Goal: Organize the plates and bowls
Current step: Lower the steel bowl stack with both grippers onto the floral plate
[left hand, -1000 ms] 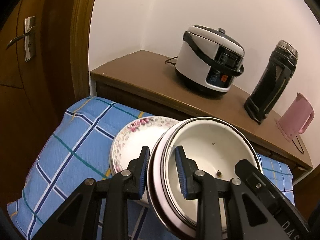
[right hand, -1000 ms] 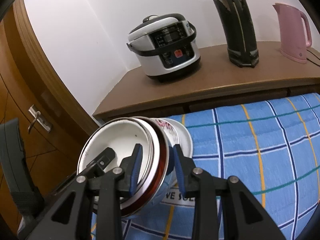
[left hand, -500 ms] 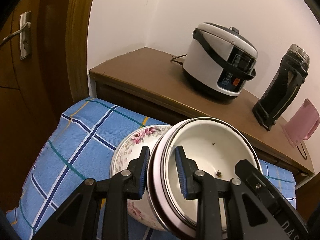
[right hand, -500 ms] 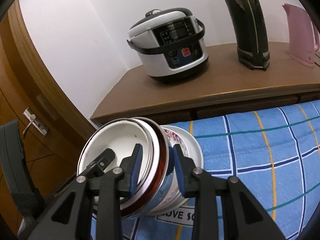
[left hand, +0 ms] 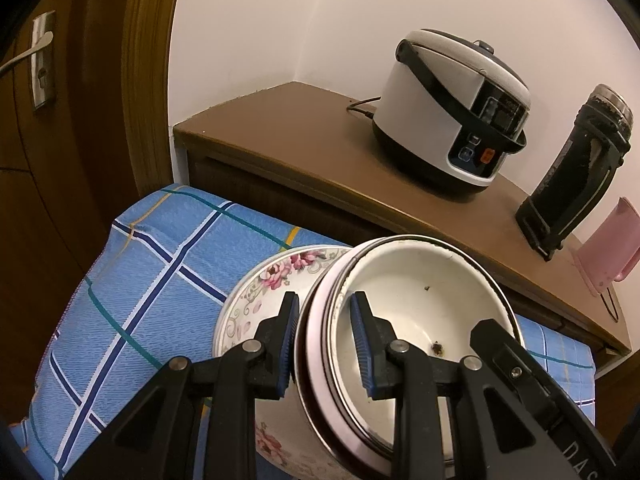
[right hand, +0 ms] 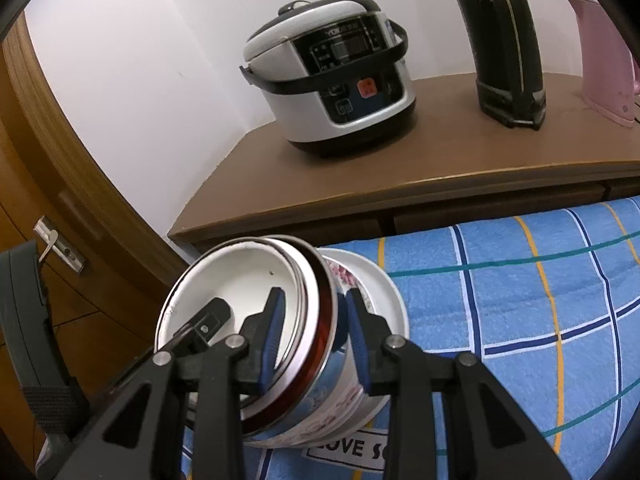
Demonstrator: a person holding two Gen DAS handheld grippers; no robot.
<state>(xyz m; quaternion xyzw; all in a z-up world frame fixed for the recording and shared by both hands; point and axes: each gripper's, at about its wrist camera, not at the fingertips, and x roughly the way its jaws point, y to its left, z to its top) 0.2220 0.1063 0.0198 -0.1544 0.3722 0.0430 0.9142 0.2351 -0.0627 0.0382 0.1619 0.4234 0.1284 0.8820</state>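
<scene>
A nested stack of bowls [left hand: 420, 300], white inside with a metal rim and a dark red outer band, hangs tilted between both grippers. My left gripper [left hand: 324, 340] is shut on its left rim, one pad inside and one outside. My right gripper [right hand: 314, 332] is shut on the opposite rim [right hand: 308, 312] the same way; one of its black fingers [left hand: 500, 344] shows in the left wrist view. Directly under the stack sits a floral bowl [left hand: 256, 304] [right hand: 384, 292] on the blue checked cloth [left hand: 152, 272]. I cannot tell whether the stack touches it.
Behind the cloth runs a brown cabinet [left hand: 304, 136] against the wall, with a rice cooker [right hand: 336, 80], a tall black flask [right hand: 508, 48] and a pink kettle [right hand: 604, 56] on top. A wooden door with a metal handle [left hand: 40, 60] is at the left.
Both grippers carried the bowl stack forward and a little down together. The floral bowl now lies closer beneath it and the cabinet looks nearer. Both grips are unchanged.
</scene>
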